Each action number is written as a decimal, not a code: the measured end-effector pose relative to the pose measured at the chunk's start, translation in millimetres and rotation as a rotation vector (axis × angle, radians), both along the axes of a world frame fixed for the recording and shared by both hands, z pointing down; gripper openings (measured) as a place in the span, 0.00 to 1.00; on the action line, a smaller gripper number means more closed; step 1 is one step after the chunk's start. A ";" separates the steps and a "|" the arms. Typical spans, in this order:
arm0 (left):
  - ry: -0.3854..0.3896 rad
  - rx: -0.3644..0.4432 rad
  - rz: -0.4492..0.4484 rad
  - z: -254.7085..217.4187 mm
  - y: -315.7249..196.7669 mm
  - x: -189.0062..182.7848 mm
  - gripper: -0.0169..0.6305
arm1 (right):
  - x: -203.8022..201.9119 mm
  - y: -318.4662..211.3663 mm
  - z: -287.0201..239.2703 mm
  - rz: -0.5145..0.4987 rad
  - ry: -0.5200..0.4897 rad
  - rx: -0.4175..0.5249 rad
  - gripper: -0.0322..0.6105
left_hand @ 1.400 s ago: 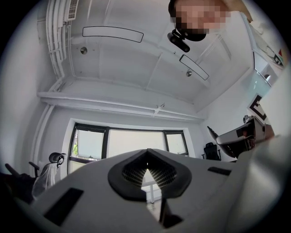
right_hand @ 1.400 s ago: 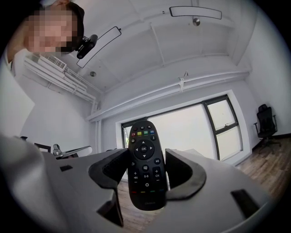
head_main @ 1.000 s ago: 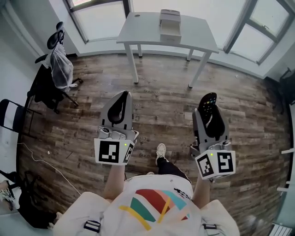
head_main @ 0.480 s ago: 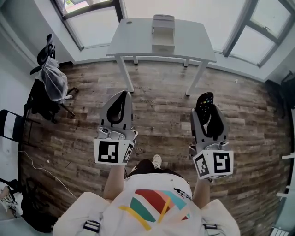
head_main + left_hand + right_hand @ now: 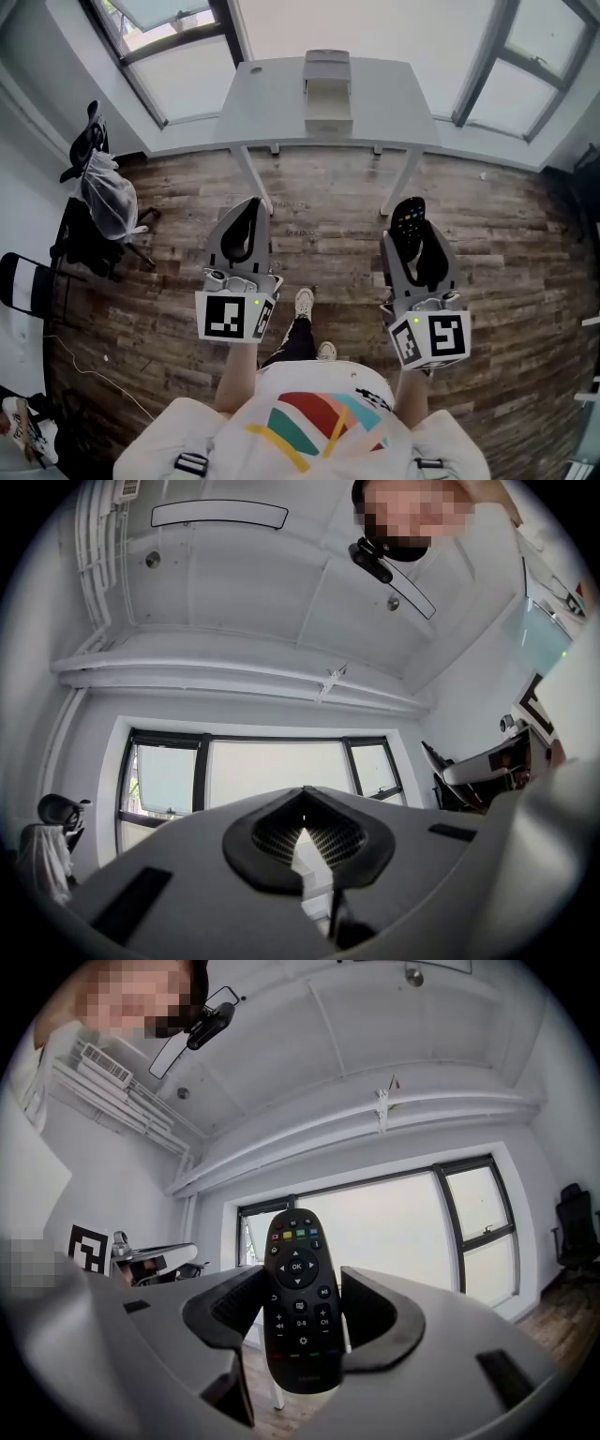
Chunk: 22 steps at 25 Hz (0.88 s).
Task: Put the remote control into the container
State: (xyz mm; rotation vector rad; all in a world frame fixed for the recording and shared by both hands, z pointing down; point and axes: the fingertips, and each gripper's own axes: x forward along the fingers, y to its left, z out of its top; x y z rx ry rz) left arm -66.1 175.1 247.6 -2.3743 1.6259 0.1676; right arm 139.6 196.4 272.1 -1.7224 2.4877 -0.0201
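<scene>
Right gripper point(image 5: 412, 236) clamps the remote control point(image 5: 409, 214) upright, ready for the container point(image 5: 327, 94) on the bench point(image 5: 394, 103); left gripper point(image 5: 246, 214) is closed, empty.

A white table point(image 5: 394, 103) stood before the windows point(image 5: 183, 80) on a wood-plank floor point(image 5: 525, 234); well to its left, a black office chair point(image 5: 80, 230) carried a pale, crumpled bag point(image 5: 106, 195); a folding chair point(image 5: 21, 281) stood at the left edge.
</scene>
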 end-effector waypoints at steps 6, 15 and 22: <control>0.012 0.030 0.032 -9.4 -65.4 -9.1 0.03 | -13.6 -61.0 -6.0 0.019 0.015 0.015 0.45; 0.019 0.052 0.062 -20.5 -164.8 -37.9 0.04 | -50.1 -158.5 -17.6 0.029 0.033 0.034 0.45; 0.019 0.041 0.077 -18.2 -231.5 -57.3 0.03 | -72.3 -224.6 -13.9 0.028 0.042 0.024 0.45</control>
